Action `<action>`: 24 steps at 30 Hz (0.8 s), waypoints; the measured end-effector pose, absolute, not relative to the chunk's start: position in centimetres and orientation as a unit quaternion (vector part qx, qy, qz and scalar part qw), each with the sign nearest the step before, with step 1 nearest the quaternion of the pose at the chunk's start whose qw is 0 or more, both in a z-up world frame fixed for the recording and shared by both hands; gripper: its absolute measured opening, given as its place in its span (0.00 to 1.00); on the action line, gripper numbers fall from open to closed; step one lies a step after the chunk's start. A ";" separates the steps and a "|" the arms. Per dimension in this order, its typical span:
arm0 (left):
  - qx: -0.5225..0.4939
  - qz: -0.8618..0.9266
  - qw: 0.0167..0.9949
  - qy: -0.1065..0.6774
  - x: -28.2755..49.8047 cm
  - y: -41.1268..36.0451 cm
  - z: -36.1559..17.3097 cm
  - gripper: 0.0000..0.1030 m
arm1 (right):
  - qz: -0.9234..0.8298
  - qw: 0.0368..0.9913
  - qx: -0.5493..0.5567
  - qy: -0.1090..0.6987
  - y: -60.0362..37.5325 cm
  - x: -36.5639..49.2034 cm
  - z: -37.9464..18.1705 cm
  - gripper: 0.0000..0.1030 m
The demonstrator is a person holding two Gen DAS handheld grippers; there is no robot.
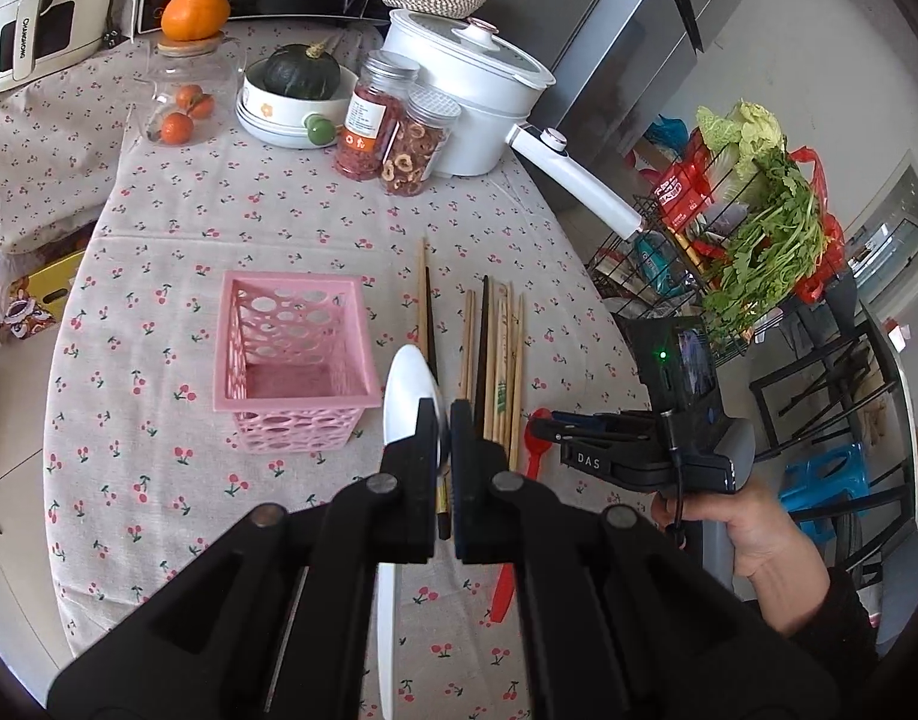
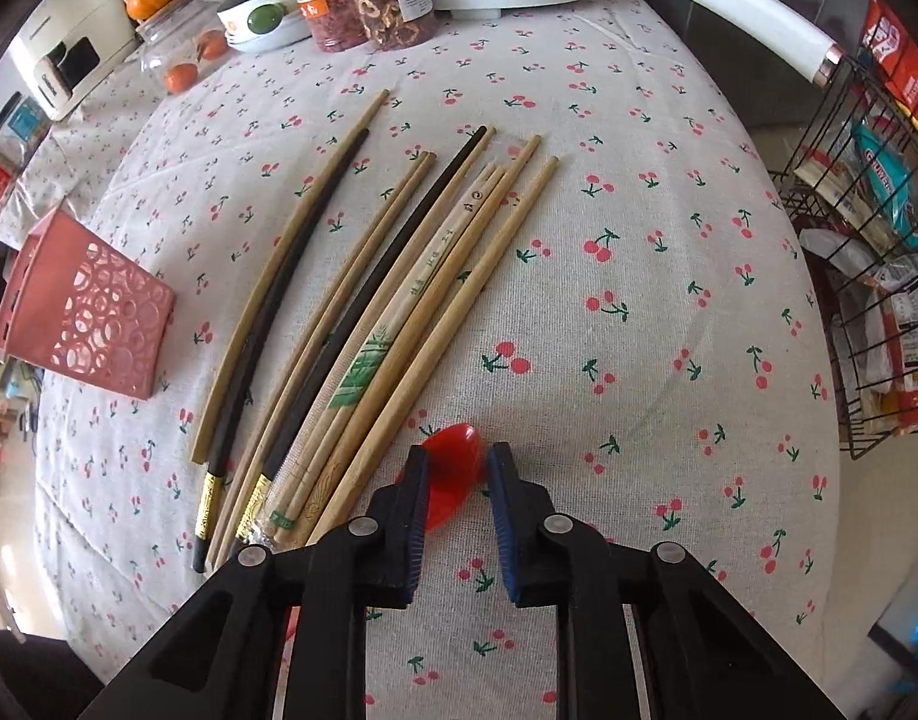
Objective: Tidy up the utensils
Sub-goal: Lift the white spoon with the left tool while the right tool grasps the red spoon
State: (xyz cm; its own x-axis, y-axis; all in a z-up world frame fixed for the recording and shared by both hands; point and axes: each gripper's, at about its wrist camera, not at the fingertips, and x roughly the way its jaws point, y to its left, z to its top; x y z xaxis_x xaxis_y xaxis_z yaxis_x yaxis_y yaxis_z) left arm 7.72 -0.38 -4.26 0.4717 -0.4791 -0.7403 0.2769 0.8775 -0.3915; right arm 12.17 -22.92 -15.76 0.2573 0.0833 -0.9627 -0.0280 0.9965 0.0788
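Two grippers worked over the cherry cloth [image 2: 639, 300]. The left gripper [image 1: 446, 420] was clenched on a white spoon [image 1: 408, 396], with the pink basket [image 1: 291, 360] at its ten o'clock. The right gripper [image 2: 457, 468] stood released astride a red spoon [image 2: 453, 480]; chopsticks [image 2: 363, 312] lay at its eleven o'clock.

2 spoons [image 1: 412, 396], 1 basket [image 1: 291, 360], 2 jars [image 1: 372, 114]
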 end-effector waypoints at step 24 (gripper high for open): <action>-0.171 -0.216 0.915 0.294 9.5 2.8 0.2 0.04 | 0.086 0.847 0.083 0.518 -23.8 8.2 -8.5 0.14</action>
